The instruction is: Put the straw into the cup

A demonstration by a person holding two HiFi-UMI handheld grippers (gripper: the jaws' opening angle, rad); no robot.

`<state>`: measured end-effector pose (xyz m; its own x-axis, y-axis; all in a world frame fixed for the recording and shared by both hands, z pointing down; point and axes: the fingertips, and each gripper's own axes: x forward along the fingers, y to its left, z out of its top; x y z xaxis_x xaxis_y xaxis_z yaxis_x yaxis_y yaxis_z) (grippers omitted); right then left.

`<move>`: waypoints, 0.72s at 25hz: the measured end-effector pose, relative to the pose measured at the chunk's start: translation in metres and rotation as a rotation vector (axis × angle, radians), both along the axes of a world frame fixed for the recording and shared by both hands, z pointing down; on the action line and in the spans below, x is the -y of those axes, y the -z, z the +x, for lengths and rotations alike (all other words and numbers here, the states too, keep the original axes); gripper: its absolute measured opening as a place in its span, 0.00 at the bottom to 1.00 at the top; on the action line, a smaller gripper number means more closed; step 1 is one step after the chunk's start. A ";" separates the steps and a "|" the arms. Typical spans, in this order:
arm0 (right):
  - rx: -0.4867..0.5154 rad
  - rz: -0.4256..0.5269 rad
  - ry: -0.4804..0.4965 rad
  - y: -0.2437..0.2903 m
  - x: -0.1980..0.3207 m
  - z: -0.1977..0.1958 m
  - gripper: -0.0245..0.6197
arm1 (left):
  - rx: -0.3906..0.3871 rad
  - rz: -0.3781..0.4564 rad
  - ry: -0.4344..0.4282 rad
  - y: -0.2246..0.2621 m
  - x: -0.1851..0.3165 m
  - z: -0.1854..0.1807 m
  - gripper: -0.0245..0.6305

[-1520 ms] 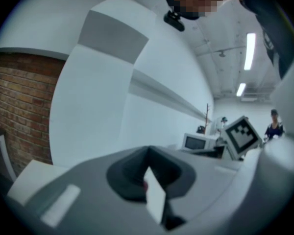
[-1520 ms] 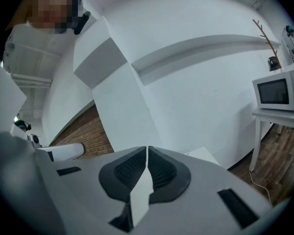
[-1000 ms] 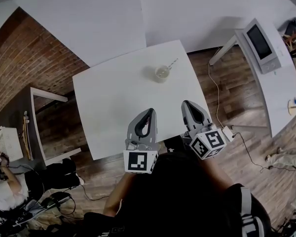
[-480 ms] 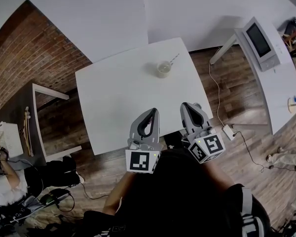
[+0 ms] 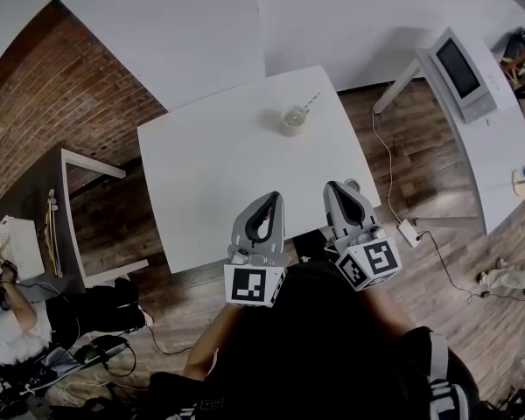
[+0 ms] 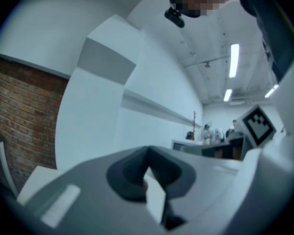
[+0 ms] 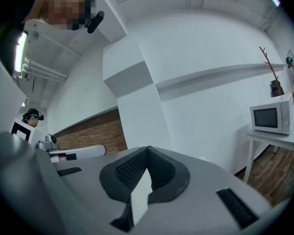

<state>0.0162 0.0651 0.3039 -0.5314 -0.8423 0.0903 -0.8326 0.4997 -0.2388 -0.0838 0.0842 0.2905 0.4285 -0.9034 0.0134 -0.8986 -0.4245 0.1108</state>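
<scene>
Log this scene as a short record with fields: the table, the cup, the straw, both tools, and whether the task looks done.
table: white table, seen from above
cup: pale cup near the table's far edge
straw: straw appears to stand tilted in the cup, top leaning right
left tool: left tool at the table's near edge, jaws together, nothing between them
right tool: right tool beside the left tool, jaws together, empty
task state: looks done, neither tool near the cup
</scene>
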 end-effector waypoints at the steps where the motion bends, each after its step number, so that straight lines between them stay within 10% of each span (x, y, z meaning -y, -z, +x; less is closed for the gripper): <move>1: -0.001 0.001 -0.001 0.001 0.000 0.000 0.05 | 0.006 0.002 -0.003 -0.001 0.000 0.000 0.04; 18: -0.001 0.004 0.012 0.002 0.003 0.003 0.05 | 0.029 0.009 -0.006 -0.002 0.002 0.006 0.04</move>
<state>0.0188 0.0625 0.3023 -0.5412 -0.8363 0.0876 -0.8268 0.5103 -0.2366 -0.0782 0.0818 0.2926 0.4330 -0.9012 0.0178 -0.8990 -0.4304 0.0805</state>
